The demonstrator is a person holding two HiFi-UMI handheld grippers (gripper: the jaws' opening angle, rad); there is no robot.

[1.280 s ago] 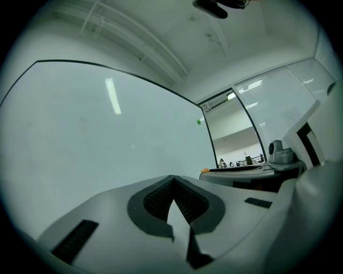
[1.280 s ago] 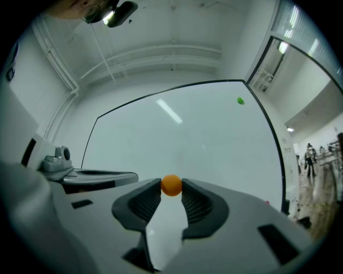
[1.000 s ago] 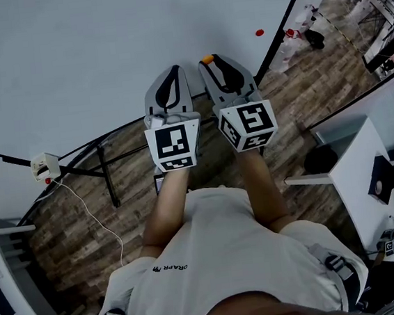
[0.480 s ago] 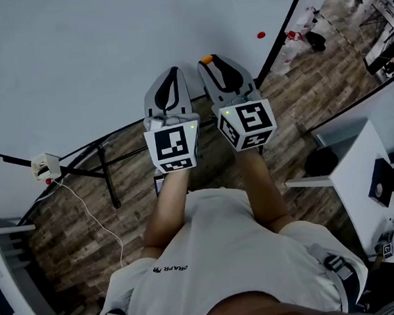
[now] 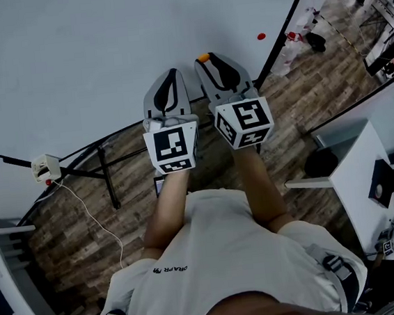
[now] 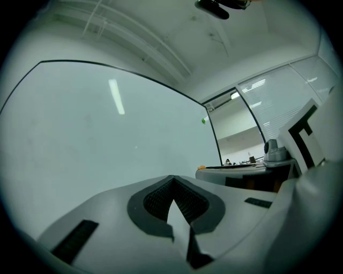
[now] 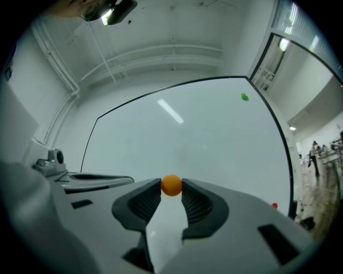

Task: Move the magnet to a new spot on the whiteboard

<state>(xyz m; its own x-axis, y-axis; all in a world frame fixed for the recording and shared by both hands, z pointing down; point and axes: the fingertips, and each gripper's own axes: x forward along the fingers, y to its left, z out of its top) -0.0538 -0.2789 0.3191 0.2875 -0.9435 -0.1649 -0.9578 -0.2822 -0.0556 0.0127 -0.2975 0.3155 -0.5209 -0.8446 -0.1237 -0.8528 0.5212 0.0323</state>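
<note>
Close against the whiteboard (image 5: pixel 102 51), I hold a gripper in each hand, the two side by side and both pointing at the lower part of the board. My right gripper (image 5: pixel 208 62) has its jaws partly open and clamped on the small orange magnet (image 7: pixel 171 185), which is pinched between the dark ribbed pads (image 7: pixel 140 206) at their very tips. The magnet sits low against the white surface. I cannot tell whether it touches the board or stands just off it.

My left gripper (image 6: pixel 172 181) rides just beside the right one. Its jaws are brought together at the tips with nothing between them, and only a narrow wedge of gap opens behind the point where they meet.

Two other magnets sit on the board, well apart from the orange one. A green magnet (image 7: pixel 244 97) is high up toward the right edge, and a red magnet (image 5: pixel 260 36) is low by the black frame on the same side.

From the head view, the board's black stand (image 5: pixel 104 170) rests on a wood-pattern floor (image 5: pixel 71 226). A small white box (image 5: pixel 44 166) with a trailing cable lies to my left, and a white table (image 5: pixel 355 164) stands to my right.
</note>
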